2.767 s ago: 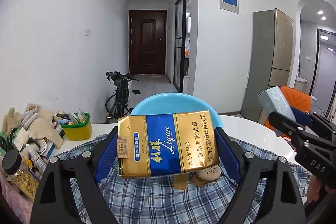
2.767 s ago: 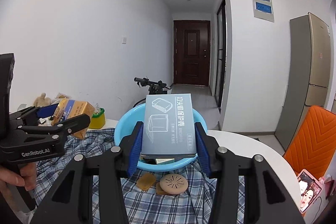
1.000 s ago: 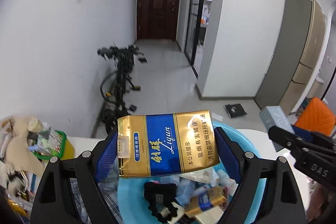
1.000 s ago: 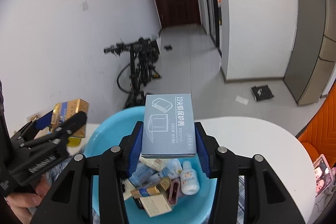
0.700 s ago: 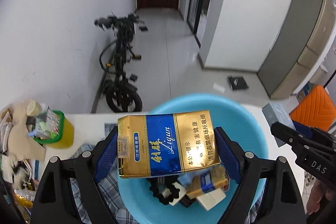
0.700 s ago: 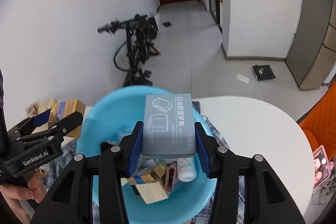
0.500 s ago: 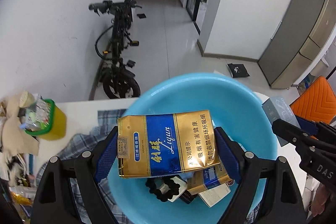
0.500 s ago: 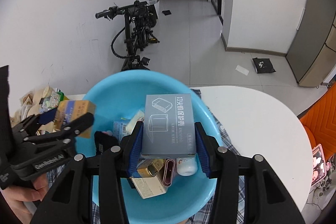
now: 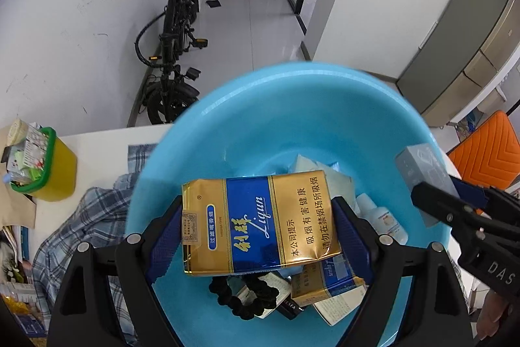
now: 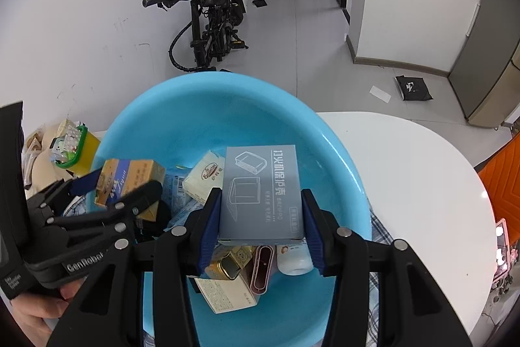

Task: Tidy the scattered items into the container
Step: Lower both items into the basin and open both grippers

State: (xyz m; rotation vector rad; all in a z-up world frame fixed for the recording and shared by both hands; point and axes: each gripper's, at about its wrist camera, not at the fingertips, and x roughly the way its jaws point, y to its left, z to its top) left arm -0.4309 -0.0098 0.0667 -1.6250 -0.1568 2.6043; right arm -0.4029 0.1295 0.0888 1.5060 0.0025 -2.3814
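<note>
Left wrist view: the left gripper point(image 9: 260, 228) pinches a gold-and-blue cigarette pack point(image 9: 260, 225) flat between its blue pads, the printed face toward the camera, one short end against each pad. The pack hangs over the inside of a round light-blue basin point(image 9: 260, 119) whose rim fills the middle of the view. Under it in the basin lie a black scrunchie point(image 9: 247, 298), a second gold-and-blue pack point(image 9: 328, 282), a small white bottle point(image 9: 386, 223) and pale sachets point(image 9: 325, 174). The gripper points steeply down into the basin. At the right, the right gripper point(image 9: 432, 184) reaches over the basin's rim with a grey box point(image 9: 422, 171). The basin sits on a blue plaid cloth point(image 9: 97, 217) on a white table point(image 9: 107, 145); a yellow tub with a green rim point(image 9: 55, 174) stands at the far left, and a black folding bike point(image 9: 169, 47) leans by the wall beyond. Right wrist view: the right gripper point(image 10: 261, 217) is closed on the grey box point(image 10: 263, 194), which bears line drawings and Chinese lettering, its long sides against the pads, over the near half of the basin point(image 10: 227, 106). It too tilts sharply downward. Below it lie a gold tin point(image 10: 227, 265), a pink case point(image 10: 261, 265), the white bottle point(image 10: 294, 259) and a cream carton point(image 10: 227, 291). At the left, the left gripper point(image 10: 123, 187), held by a hand point(image 10: 39, 311), carries the cigarette pack point(image 10: 130, 181) over the basin's left side. The white table point(image 10: 422, 184) extends to the right.
</note>
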